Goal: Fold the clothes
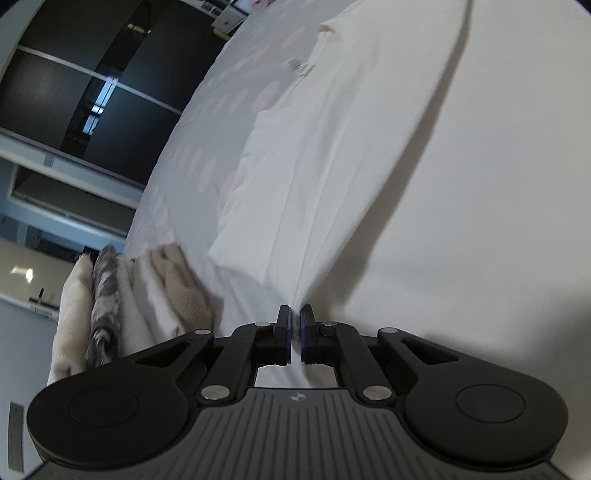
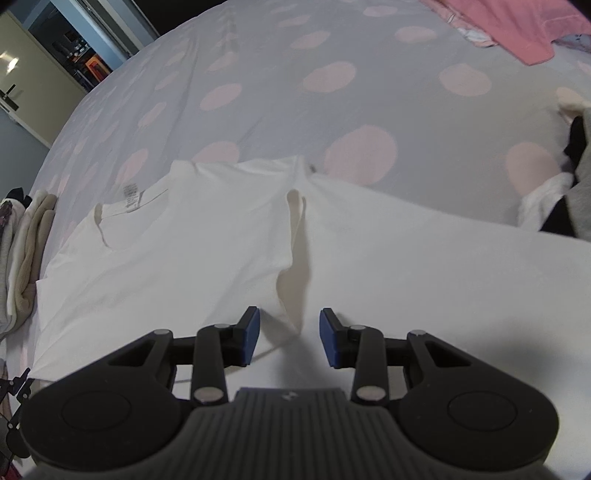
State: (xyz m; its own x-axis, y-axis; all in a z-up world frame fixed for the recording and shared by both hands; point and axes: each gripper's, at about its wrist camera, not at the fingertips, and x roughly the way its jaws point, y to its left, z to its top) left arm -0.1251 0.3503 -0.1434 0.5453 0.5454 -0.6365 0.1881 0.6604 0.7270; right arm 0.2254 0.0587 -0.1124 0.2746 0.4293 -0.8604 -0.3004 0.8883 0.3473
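The left wrist camera sits low, tilted, skimming close along the white shirt (image 1: 332,155) toward twelve o'clock. The right looks down from higher over the same shirt (image 2: 192,240) on the bed (image 2: 280,110); both catch the folded pile (image 1: 122,302) at nine o'clock.

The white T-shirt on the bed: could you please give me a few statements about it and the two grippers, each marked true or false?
1. The left gripper has its jaws shut on the white T-shirt. True.
2. The right gripper grips the shirt. False: its jaws are open over a fold.
3. The bedsheet is plain. False: pink dots on grey.
4. Folded clothes are stacked beside the shirt. True.
5. A pink garment lies at the far edge. True.
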